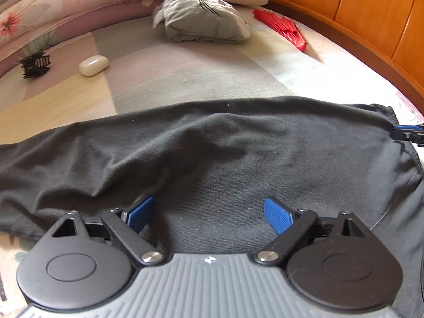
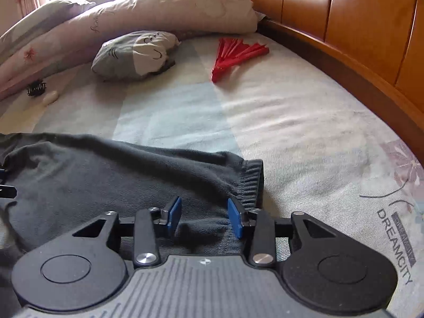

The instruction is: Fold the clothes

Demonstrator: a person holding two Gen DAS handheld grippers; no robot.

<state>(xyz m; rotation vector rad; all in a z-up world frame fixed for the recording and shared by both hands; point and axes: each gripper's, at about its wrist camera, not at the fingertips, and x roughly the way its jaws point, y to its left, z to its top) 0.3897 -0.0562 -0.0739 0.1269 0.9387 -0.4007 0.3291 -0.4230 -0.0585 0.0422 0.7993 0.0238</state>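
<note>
Currently lying spread across the near part of the bed (image 2: 291, 122): dark grey trousers (image 1: 212, 153), stretched left to right, ribbed waistband (image 2: 251, 182) at the right end. Hovering low over the middle of the cloth, left gripper (image 1: 209, 213) standing wide open, 2 blue pads (image 1: 278, 217) apart from each other, nothing clamped between them, fabric only lying underneath. Sitting at the waistband end, right gripper (image 2: 204, 218) standing about half open, a raised fold of the dark fabric bunching between its blue fingers (image 2: 234, 218); possibly brushing the right pad, though the view being too dim there to tell, no firm pinch showing. Resting farther back on the bed, well apart from the trousers: folded grey garment (image 1: 201, 21) with a cat face, red fan (image 2: 238, 55) beside it, white earbud case (image 1: 93, 65), black hair clip (image 1: 35, 65). Running along the right side, wooden headboard (image 2: 344, 26).
</note>
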